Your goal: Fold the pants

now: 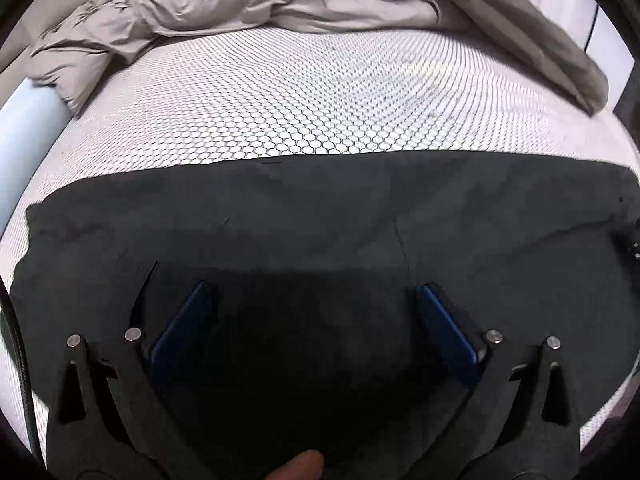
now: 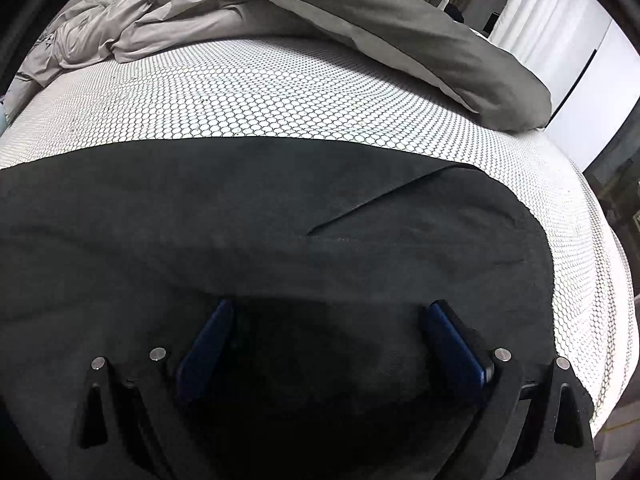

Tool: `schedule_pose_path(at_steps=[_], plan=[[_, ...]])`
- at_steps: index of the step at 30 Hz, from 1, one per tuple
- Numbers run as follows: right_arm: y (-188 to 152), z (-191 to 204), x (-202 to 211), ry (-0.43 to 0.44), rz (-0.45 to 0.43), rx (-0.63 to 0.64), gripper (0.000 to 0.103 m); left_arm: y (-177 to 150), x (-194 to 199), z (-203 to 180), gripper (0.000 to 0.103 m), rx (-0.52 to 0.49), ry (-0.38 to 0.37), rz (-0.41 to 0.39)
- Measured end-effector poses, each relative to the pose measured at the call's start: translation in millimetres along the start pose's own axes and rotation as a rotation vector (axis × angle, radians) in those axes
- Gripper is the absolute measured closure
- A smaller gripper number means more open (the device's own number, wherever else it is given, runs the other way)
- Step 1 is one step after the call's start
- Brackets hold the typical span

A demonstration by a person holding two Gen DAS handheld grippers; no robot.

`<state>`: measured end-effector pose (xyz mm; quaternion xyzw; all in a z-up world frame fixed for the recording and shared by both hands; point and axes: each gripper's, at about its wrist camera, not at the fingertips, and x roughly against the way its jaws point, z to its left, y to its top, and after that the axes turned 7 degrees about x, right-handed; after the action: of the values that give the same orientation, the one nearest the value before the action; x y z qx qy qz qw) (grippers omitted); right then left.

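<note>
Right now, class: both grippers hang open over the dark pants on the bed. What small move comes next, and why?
Probably lower the right gripper onto the near edge of the pants and close. Both it and the left gripper hold nothing, and the pants lie flat.

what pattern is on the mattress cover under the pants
A white mattress cover printed with a fine black honeycomb of small hexagons; clearest in the right wrist view, beyond the dark pants.

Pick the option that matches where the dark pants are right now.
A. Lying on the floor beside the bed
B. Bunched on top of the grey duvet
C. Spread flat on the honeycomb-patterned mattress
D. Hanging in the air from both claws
C: the dark pants lie spread across the honeycomb-patterned mattress, clear of the crumpled grey duvet at the far end, while both claws stand open above them.
</note>
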<state>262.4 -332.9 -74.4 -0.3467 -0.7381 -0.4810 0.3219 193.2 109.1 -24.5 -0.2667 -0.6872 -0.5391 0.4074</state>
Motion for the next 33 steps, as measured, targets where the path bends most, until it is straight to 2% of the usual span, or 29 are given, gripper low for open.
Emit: schedule_pose_path(at_steps=[2, 4, 7, 8, 9, 10, 11, 13, 15, 16, 19, 20, 21, 22, 24, 27, 29, 33], plan=[[6.5, 4.0, -0.4, -0.002, -0.009, -0.004, 0.005, -7.6, 16.6, -13.9, 0.001, -0.003, -0.079, -0.016], [4.7, 31.6, 25.0, 0.066, -0.051, 0.013, 0.005, -26.4, 31.2, -42.5, 0.001, -0.048, -0.177, -0.025], [10.3, 65.7, 39.5, 0.189, -0.094, 0.079, 0.005, -47.2, 25.8, -95.3, 0.001, -0.157, -0.254, 0.032], [10.3, 81.4, 39.9, 0.245, -0.093, 0.112, 0.005, -54.9, 19.6, -108.4, 0.001, -0.191, -0.256, 0.067], [9.3, 91.6, 37.9, 0.275, -0.083, 0.136, 0.005, -62.8, 12.7, -118.6, 0.001, -0.235, -0.224, 0.087], [5.3, 104.8, 37.0, 0.287, -0.069, 0.177, 0.005, -68.2, 10.8, -121.3, 0.001, -0.276, -0.187, 0.077], [0.7, 112.5, 32.2, 0.261, -0.06, 0.226, 0.005, -70.3, 12.4, -117.3, 0.001, -0.289, -0.191, 0.069], [-6.7, 102.2, 28.4, 0.241, -0.056, 0.235, 0.005, -75.3, 19.9, -93.9, 0.001, -0.29, -0.198, 0.07], [-16.4, 61.6, 25.4, 0.203, -0.028, 0.152, 0.004, -75.3, 25.6, -54.9, 0.0, -0.286, -0.121, 0.047], [-19.8, 44.4, 21.6, 0.184, -0.022, 0.122, 0.004, -74.4, 23.8, -37.7, 0.0, -0.261, -0.11, 0.045], [-46.0, -25.8, 12.3, 0.023, 0.0, -0.006, 0.004, -72.1, 28.5, 19.5, 0.0, -0.137, -0.096, 0.025], [-54.0, -43.8, 13.5, 0.027, -0.014, -0.047, 0.006, -73.6, 32.0, 30.1, 0.001, -0.115, -0.08, 0.016], [-58.5, -51.5, 15.4, 0.077, -0.022, -0.069, 0.007, -73.0, 32.7, 35.5, 0.001, -0.112, -0.078, 0.012], [-60.4, -52.5, 18.8, 0.085, -0.022, -0.069, 0.007, -75.3, 38.6, 34.6, 0.001, -0.113, -0.064, 0.006], [-54.6, -40.9, 28.8, 0.029, -0.035, -0.042, 0.006, -75.9, 48.0, 22.3, 0.001, -0.123, -0.058, -0.007], [-38.3, -8.6, 46.8, 0.12, -0.094, -0.007, 0.006, -60.5, 53.6, -7.2, 0.001, -0.121, -0.148, -0.018], [-23.5, 15.2, 49.4, 0.161, -0.11, 0.024, 0.005, -48.9, 43.2, -37.7, 0.001, -0.12, -0.166, 0.001], [11.7, 83.4, 34.3, 0.253, -0.089, 0.132, 0.005, -21.6, -8.9, -90.4, 0.001, -0.19, -0.177, 0.066]])
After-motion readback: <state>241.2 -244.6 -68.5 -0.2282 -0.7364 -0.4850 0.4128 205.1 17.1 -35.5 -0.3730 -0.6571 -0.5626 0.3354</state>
